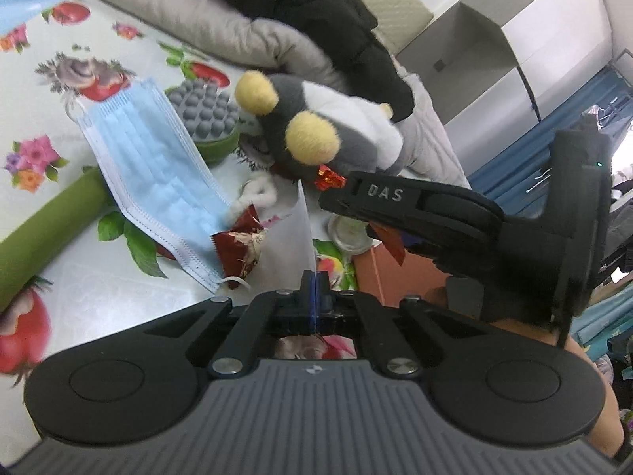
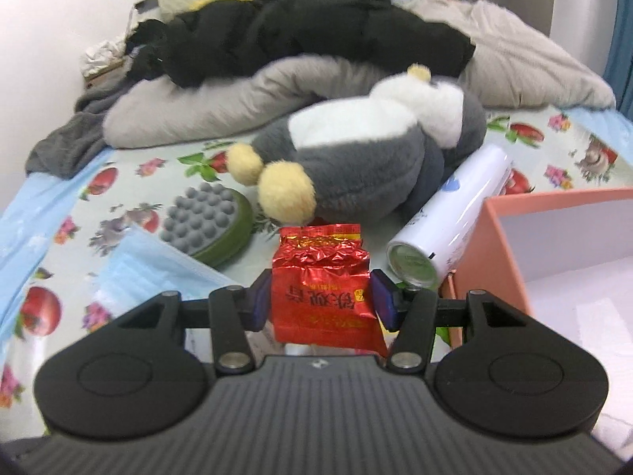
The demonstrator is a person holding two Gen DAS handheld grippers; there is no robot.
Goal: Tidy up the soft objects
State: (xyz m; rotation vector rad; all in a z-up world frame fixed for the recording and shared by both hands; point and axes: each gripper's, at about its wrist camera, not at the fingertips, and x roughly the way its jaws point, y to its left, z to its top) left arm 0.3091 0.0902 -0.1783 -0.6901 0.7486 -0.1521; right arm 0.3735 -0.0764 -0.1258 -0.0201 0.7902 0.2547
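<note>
Currently right tongs (image 2: 320, 303) grip red foil packet (image 2: 322, 273); pink box (image 2: 470, 245) lies just right, nearest that hand. Left tongs (image 1: 314, 283) pinch white sheet (image 1: 302, 229).

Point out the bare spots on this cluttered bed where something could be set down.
Free: floral sheet below the blue mask and green roll; the pink box shows bare floor inside. Crowded: around the plush penguin, massage brush and white bottle.
</note>
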